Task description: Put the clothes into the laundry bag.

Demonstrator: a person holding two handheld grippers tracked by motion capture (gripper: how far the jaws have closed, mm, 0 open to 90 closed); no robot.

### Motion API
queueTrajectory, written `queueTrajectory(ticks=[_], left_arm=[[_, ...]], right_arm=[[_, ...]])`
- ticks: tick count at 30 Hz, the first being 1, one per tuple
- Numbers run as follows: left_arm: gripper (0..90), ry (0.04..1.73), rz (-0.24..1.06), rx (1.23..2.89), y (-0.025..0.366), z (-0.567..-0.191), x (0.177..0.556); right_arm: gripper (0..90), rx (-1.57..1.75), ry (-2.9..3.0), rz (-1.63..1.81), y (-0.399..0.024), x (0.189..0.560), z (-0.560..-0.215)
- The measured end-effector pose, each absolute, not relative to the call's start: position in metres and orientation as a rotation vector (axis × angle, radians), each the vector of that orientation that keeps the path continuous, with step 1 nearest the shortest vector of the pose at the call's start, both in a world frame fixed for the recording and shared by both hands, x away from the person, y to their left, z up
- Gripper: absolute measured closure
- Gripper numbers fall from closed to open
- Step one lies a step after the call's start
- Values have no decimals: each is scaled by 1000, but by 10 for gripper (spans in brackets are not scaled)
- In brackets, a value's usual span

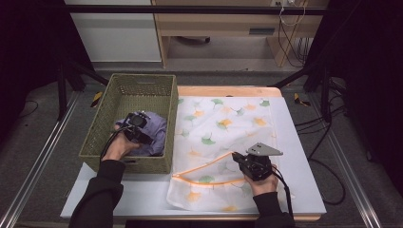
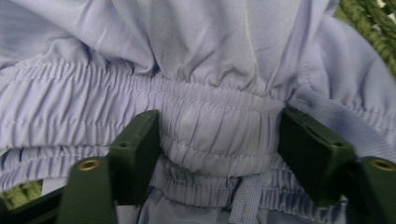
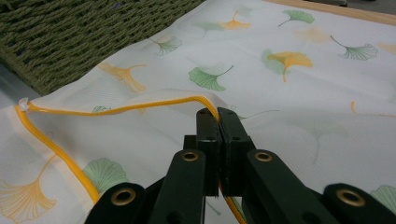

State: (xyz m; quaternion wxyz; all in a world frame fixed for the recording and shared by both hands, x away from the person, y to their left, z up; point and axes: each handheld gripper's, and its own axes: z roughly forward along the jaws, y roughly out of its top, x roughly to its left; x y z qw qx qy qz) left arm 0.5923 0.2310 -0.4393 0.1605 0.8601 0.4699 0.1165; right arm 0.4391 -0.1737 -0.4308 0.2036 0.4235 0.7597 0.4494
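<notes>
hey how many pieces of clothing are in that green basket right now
1: a lilac garment lying in the green basket, its elastic waistband between the open left gripper's jaws. More could be hidden beneath it.

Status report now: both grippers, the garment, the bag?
Left gripper open around purple garment's waistband, inside green basket. Right gripper shut on laundry bag's orange zipper edge. Nothing in the way.

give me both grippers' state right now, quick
left gripper: open, jaws astride the elastic waistband of the lilac garment in the basket
right gripper: shut on the orange zipper edge of the laundry bag
</notes>
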Motion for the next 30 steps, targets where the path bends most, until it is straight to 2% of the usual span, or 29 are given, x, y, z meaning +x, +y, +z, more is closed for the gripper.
queueTrajectory(ticks=[10,14,24,30], left_arm=[[606,1356,251,2437,230,-436,591],[681,1367,257,2443,228,-434,590],[720,1335,349,2438,226,-426,584],[724,1296,467,2312,230,-415,576]], right_arm=[[883,1187,2123,1252,-174,439,-431],[884,1189,2125,1251,-173,439,-431],[884,1198,2124,1252,-174,438,-431],[884,1192,2125,1251,-174,439,-431]])
